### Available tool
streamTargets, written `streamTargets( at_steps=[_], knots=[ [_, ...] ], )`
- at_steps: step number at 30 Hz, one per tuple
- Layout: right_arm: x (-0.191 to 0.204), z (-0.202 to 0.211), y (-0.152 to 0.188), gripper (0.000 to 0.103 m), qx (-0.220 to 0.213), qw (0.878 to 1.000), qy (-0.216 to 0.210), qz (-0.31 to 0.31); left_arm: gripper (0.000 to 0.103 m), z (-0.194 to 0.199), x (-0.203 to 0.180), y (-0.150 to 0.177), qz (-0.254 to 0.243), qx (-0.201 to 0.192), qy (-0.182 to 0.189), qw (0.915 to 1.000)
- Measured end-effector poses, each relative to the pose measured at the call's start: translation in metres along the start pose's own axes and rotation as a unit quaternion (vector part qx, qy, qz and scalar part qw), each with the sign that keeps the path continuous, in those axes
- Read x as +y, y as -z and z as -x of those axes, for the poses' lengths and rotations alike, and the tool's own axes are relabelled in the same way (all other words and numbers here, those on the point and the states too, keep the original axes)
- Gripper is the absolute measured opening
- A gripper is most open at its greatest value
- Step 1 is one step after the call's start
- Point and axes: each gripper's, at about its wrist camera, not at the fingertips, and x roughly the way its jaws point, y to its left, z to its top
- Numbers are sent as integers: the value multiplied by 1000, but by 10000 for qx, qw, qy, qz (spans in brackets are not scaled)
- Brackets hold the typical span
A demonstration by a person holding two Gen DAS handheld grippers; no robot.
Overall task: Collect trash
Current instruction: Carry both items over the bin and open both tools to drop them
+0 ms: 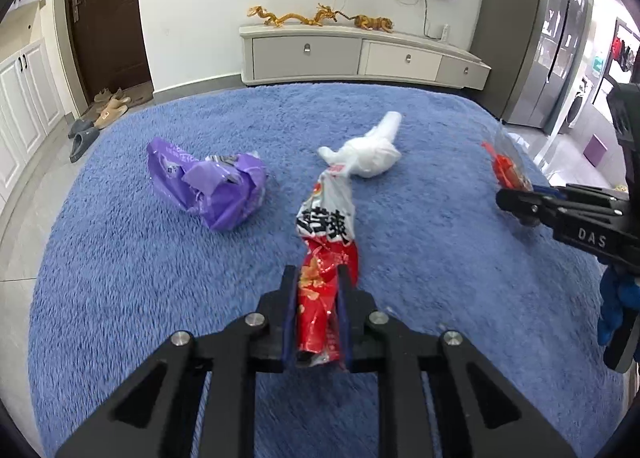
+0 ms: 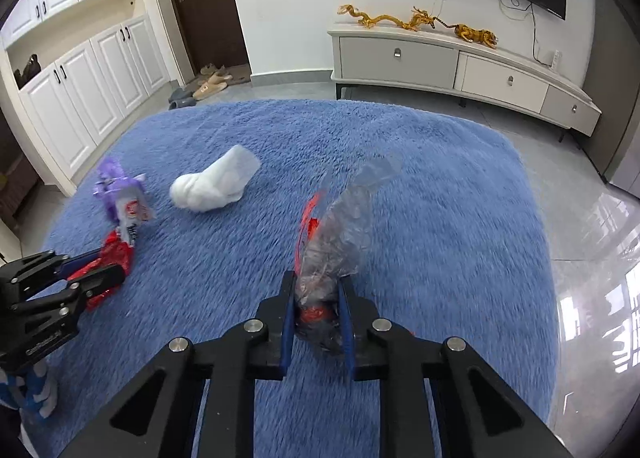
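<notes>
Red snack wrapper (image 1: 326,258) sits at 6 o'clock on the blue rug (image 1: 120,258), left gripper (image 1: 318,278) clamped on its near end. Right gripper (image 2: 316,298) likewise pinches a clear plastic bag (image 2: 340,234) w/ red bits inside. Step: both grabs look done, lift is next. Needs a steady raise, no bin in view. Farther: purple bag (image 1: 212,186) at 10 o'clock, white bag (image 1: 372,154) at 12, both loose.

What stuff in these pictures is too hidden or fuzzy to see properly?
- Left wrist view: the clear bag in the right gripper is partly hidden by its fingers.
- Right wrist view: the purple bag is blurred, partly behind the red snack wrapper.
- Neither view shows a trash bin.
</notes>
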Motion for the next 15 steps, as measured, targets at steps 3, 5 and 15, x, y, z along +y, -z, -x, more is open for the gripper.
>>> streamTargets(
  at_steps=[3,5,15],
  knots=[
    [2,17,12,17,-86,10000,-34,-37,17,14,-7,4,-18,-123,26,9999],
    [2,28,17,17,-150,9998,-68,-107,17,25,-13,7,-41,-199,38,9998],
    [-2,85,46,16,-550,9968,-238,-538,17,75,-38,16,-72,-579,218,9981]
  ],
)
